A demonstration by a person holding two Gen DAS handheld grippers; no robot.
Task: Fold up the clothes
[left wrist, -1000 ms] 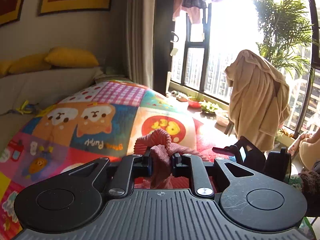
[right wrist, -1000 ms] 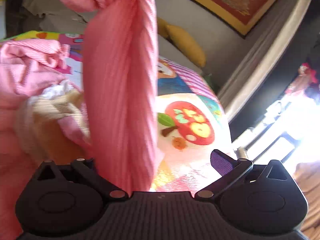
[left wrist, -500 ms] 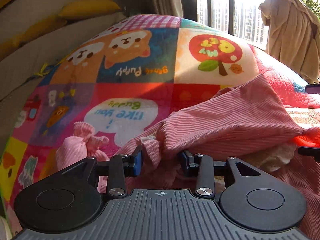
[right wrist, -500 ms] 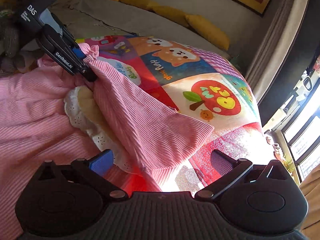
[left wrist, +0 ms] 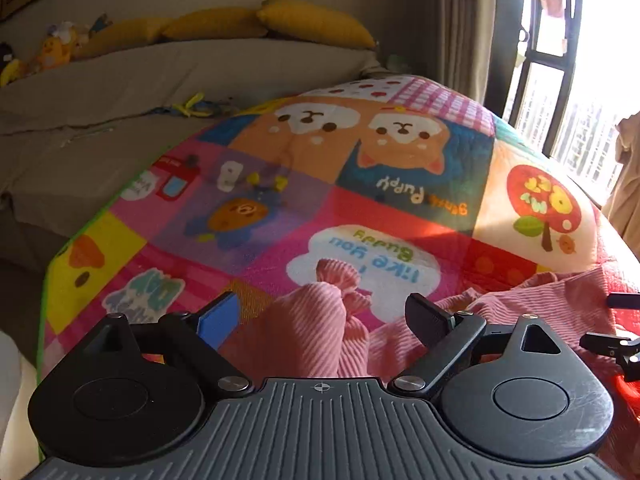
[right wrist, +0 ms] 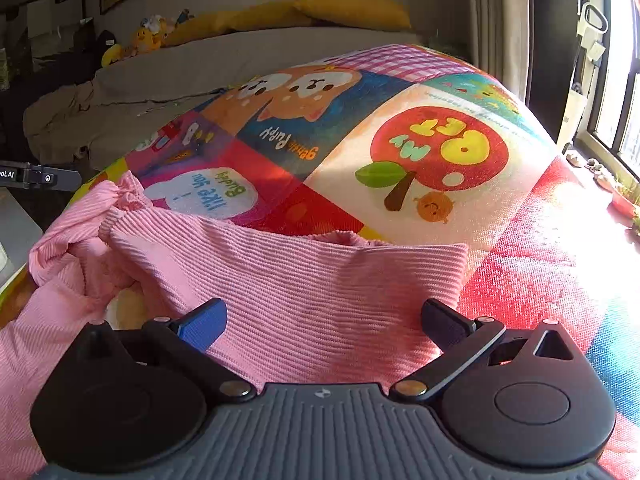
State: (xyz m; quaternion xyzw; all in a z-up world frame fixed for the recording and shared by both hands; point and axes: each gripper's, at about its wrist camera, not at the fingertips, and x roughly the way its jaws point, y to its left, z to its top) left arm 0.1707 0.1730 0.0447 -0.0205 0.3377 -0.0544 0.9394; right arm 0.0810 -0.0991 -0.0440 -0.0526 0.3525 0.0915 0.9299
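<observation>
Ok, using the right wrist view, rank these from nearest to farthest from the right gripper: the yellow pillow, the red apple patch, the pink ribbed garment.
1. The pink ribbed garment, lying directly between the open fingers of the right gripper.
2. The red apple patch on the quilt, beyond the garment and slightly right.
3. The yellow pillow, far back against the wall.

Pink ribbed garment (right wrist: 304, 300) near, pale cream lining showing at its left. Patchwork blanket (left wrist: 360, 216) underneath in red, orange, blue, purple, yellow and pink gingham squares, printed with cartoon puppies and a red apple tree. Beige bedsheet (left wrist: 100, 120) far left. Mustard-yellow pillows (left wrist: 312, 24) beyond. Black gripper bodies with one blue pad (left wrist: 218, 322) each.
</observation>
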